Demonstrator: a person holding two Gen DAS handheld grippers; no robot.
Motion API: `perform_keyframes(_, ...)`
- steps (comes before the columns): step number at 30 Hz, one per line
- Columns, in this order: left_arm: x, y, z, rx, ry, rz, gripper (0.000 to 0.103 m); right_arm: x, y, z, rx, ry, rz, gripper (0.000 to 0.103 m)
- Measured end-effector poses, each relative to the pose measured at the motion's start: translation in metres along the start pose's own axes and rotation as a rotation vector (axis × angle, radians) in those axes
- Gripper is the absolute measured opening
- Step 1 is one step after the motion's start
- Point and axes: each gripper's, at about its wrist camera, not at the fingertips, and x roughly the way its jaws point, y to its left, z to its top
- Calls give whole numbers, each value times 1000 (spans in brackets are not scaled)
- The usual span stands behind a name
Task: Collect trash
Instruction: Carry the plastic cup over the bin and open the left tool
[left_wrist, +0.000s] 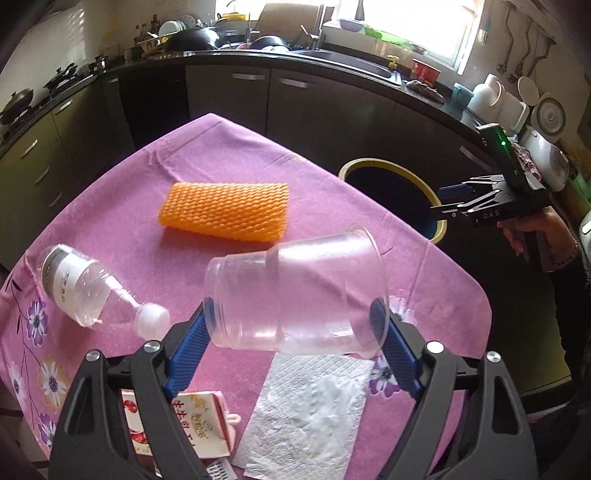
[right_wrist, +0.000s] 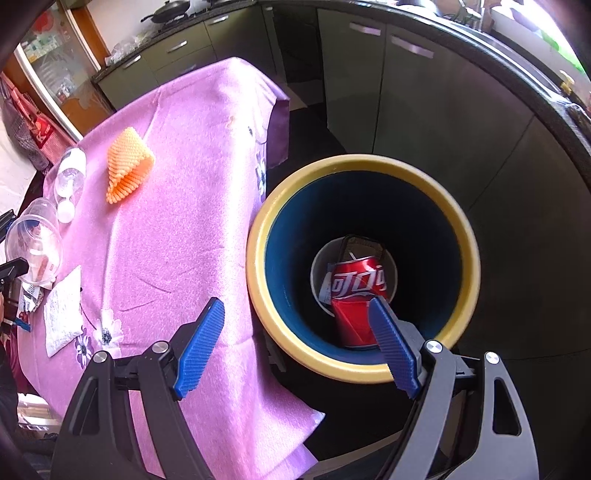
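My left gripper (left_wrist: 293, 314) is shut on a clear plastic cup (left_wrist: 295, 291), held on its side above the pink tablecloth (left_wrist: 147, 177); the cup also shows in the right wrist view (right_wrist: 35, 251). On the cloth lie an orange foam net (left_wrist: 225, 210), a clear plastic bottle (left_wrist: 92, 291), a white paper napkin (left_wrist: 306, 413) and a red-and-white carton (left_wrist: 199, 421). My right gripper (right_wrist: 295, 328) is open and empty over the edge of the yellow-rimmed bin (right_wrist: 269, 225), which holds a red can (right_wrist: 356, 295). The bin also shows in the left wrist view (left_wrist: 384, 164).
The bin stands on the floor beside the table's right edge. Dark kitchen cabinets (left_wrist: 295, 107) and a cluttered countertop (left_wrist: 207, 40) curve behind the table. My right gripper shows in the left wrist view (left_wrist: 448, 201) above the bin.
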Motion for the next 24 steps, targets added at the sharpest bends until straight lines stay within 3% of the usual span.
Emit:
perform_keyframes(7,23,-57,51,79,3,-74,80,-30,-28,-14,33,-51,-38,79)
perform_keyframes(14,94,-123,112,176,83,-137,80,-62,-66,-42,89,-107,-58,80)
perform_keyframes(18,148,-153,139,228,128,-127,80,-73,-86,-62,120,-115,-63,80)
perform_keyframes(24,216,-165,154,233,215,-61,80,-83,-106,-82,154,-116,-75,80)
